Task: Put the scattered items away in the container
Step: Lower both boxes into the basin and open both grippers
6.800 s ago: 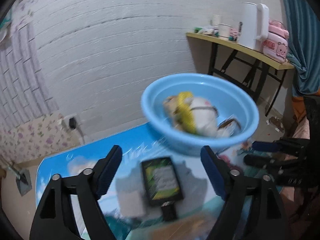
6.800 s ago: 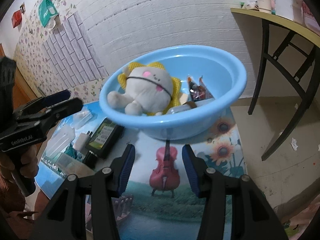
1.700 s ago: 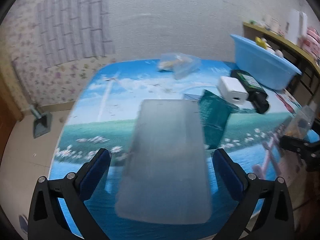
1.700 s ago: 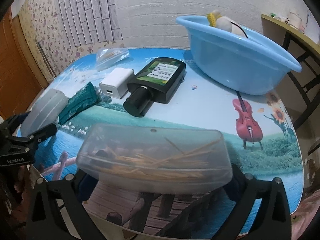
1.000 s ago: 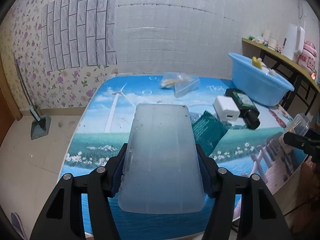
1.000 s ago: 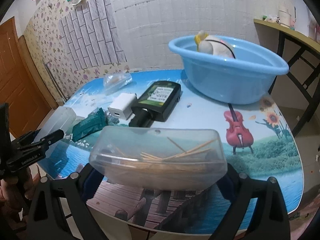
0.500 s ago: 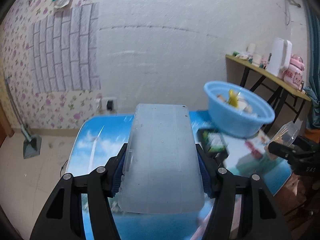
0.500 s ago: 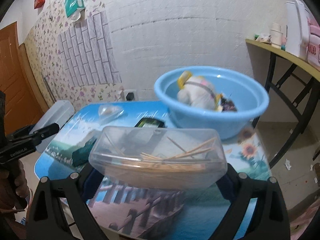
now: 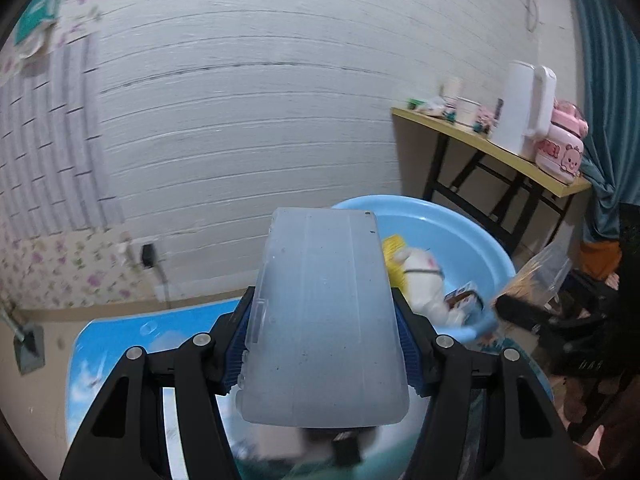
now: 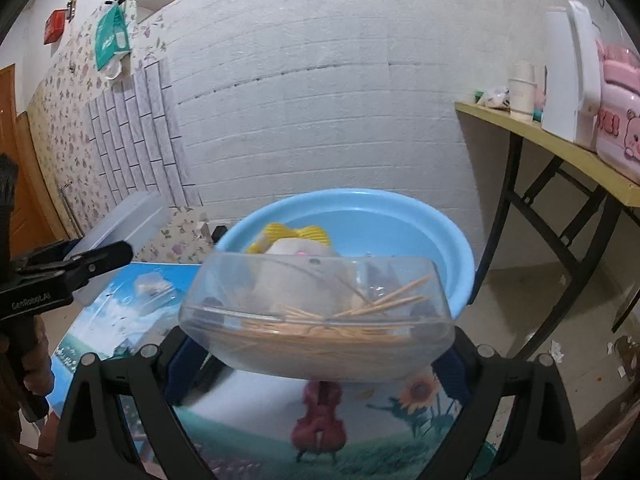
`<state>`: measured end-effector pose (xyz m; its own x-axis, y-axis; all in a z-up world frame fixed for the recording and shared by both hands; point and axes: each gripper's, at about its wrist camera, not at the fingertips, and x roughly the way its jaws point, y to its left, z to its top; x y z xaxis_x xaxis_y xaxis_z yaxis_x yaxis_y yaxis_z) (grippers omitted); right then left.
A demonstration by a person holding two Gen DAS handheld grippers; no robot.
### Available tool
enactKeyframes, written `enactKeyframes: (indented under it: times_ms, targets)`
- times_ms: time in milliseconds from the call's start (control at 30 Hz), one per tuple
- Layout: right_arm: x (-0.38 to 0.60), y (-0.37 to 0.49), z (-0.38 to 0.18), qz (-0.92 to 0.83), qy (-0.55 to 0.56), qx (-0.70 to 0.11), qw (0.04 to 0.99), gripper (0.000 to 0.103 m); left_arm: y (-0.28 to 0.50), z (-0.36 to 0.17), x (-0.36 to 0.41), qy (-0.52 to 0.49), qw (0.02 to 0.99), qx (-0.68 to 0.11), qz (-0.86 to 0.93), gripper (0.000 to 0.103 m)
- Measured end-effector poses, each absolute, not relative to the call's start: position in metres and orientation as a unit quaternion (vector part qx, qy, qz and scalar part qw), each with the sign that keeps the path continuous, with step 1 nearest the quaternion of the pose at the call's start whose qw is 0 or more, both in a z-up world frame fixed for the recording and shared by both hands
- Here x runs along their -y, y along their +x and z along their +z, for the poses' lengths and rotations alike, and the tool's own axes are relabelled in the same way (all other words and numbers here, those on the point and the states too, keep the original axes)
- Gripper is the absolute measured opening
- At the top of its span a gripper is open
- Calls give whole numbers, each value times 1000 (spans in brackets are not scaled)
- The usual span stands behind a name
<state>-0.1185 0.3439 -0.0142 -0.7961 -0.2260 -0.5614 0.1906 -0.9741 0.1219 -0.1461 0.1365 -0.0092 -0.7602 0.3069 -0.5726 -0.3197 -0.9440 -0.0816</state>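
The left gripper point(image 9: 322, 344) has its blue pads pressed on both long sides of one frosted grey rectangular plastic box point(image 9: 320, 320), jaws about half spread, held in front of the round light-blue plastic basin point(image 9: 460, 232). The right gripper point(image 10: 316, 356) is spread wide, clamping the ends of one clear plastic tub of wooden toothpicks point(image 10: 316, 312), also just before the basin.

Only the left view shows a small dark snack packet point(image 9: 466, 296) inside the basin beside the single white-and-yellow plush toy point(image 9: 420, 276). Only the right view shows the red violin print point(image 10: 320, 420) on the picture-covered table point(image 10: 120, 320) and a clear bag point(image 10: 154, 286) lying there.
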Motion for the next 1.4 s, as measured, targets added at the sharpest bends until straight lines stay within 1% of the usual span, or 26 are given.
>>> enactKeyframes:
  times_ms: [300,500,533,600,667,700,933,967,1067,1400]
  targets:
    - [-354,-151,-30,-943,314,26,104,97,-192,-17,-184,-316,202,-26,926,62]
    - [-354,-159,-34,-942,317,21,112,97,-207,-26,-205,-324,223,-45,918,62]
    - [-353,-159,-35,-941,317,19,113,97,-207,-27,-208,-325,225,-49,917,63]
    - [-352,-159,-37,-941,319,17,115,97,-208,-30,-215,-326,226,-56,916,68]
    - [-352,-160,-37,-941,319,19,114,97,-206,-30,-217,-326,227,-56,916,76]
    - [-352,-160,-38,-940,320,21,114,97,-205,-29,-217,-326,229,-55,916,76]
    - [-352,-161,-36,-942,317,30,107,98,-195,-20,-208,-314,231,-47,920,78]
    - [-352,-161,-35,-944,314,29,99,99,-193,-18,-207,-311,230,-47,921,80]
    - [-354,-158,-32,-949,302,30,83,103,-192,-14,-205,-306,227,-47,923,80]
    - [-357,-142,-22,-952,293,29,80,103,-170,-3,-187,-290,218,-42,931,80]
